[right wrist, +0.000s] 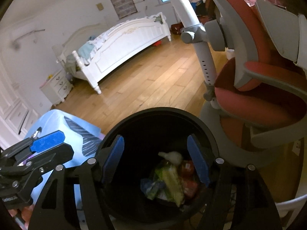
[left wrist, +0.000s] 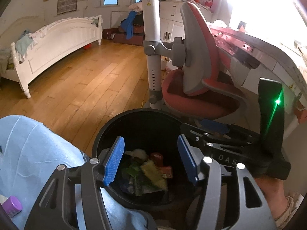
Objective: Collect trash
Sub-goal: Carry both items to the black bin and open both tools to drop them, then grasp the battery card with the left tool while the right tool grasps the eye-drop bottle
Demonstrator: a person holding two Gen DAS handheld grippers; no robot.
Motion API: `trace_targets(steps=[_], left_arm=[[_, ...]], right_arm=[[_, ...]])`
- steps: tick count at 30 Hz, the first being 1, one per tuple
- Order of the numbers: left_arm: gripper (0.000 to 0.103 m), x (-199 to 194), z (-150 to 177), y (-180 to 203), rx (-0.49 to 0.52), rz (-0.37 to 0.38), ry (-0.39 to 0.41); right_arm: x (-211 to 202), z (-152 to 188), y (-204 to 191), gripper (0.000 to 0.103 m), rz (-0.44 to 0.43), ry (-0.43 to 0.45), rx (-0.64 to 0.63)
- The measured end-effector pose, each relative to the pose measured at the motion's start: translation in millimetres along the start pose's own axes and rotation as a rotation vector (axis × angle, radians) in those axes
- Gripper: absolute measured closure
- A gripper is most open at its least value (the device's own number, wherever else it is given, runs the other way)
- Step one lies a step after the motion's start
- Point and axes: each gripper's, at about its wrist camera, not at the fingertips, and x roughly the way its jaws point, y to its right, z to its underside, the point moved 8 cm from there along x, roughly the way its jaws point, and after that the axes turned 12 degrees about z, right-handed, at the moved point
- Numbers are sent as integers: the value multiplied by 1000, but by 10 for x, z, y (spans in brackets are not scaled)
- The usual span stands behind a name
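Overhead, both grippers' fingers hang spread above the black bin, pink chair just beside.

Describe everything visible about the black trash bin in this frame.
The black trash bin is round, dark and smooth like plastic, standing upright and lidless on the wood floor beside a light blue cloth and a red chair. Crumpled wrappers lie heaped at its bottom: green, yellow, red, white. Both grippers hover open over its mouth, holding nothing.
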Motion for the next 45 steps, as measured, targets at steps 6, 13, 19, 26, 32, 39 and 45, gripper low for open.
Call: trace_targets(steps=[6,13,19,26,32,39,45], left_arm=[[29,-350,45,-137,-33,-45,68],[26,-973,258,-742,-145,-151,121],[17,-1648,531,-1569,-263,-305,154],[8,-2014,776,-2526,-401,-475,60],[8,-1783,726,-2858,-364,-517,-47],[12,-1707,790,-3137,-374,-520,-64],[43,-1789,776,-3160,-350,-533,-23]], right_arm=[[-83,47,-226,34,-34,-10,-34],[-253,91,-853,28,-124,-16,-125],[-392,89,-1643,28,-228,-20,-277],[-464,164,-2535,24,-322,-44,-430],[-405,178,-3116,23,-358,-75,-529],[-209,133,-3546,23,-359,-102,-618],[42,190,-3914,23,-353,-137,-685]])
